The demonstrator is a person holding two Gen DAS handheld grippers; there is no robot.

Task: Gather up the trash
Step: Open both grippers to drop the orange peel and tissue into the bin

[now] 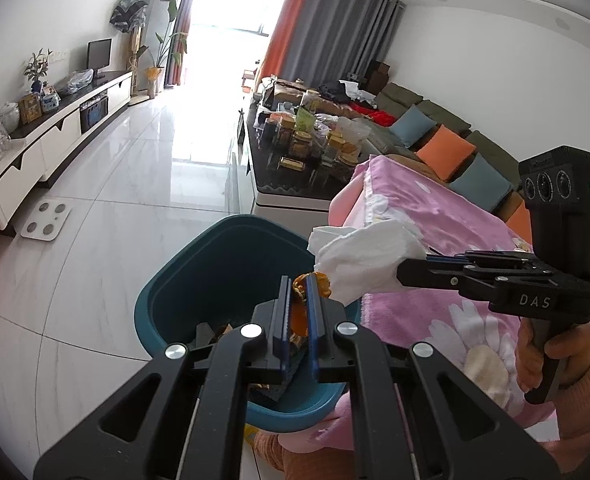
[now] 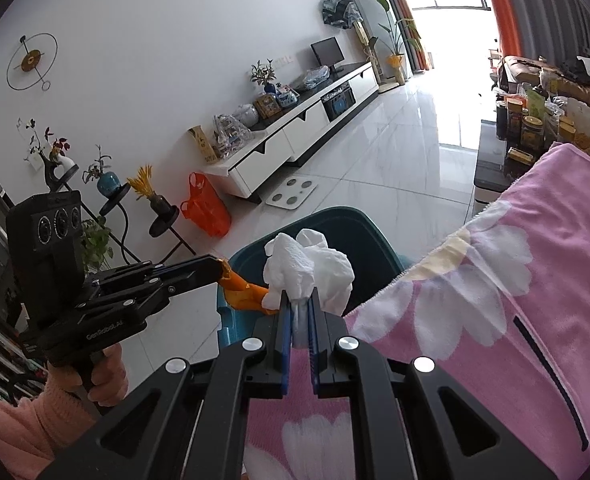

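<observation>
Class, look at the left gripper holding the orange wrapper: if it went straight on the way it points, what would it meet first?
Probably the teal bin: the left gripper, shut on the orange wrapper, points down into its opening. Depth is unclear, so it might meet the trash inside first.

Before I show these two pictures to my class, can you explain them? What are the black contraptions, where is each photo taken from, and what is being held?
No robot here: a person holds a hand-operated grabbing tool in each hand, each with its own camera looking along its two fingers. One picture looks along the left tool, which is shut on an orange wrapper. The other looks along the right tool, which is shut on a crumpled white tissue. Each view also shows the other tool from the side. Both pieces of trash hang over a teal bin on the tiled floor, beside a pink flowered cloth. Some rubbish already lies in the bin.
</observation>
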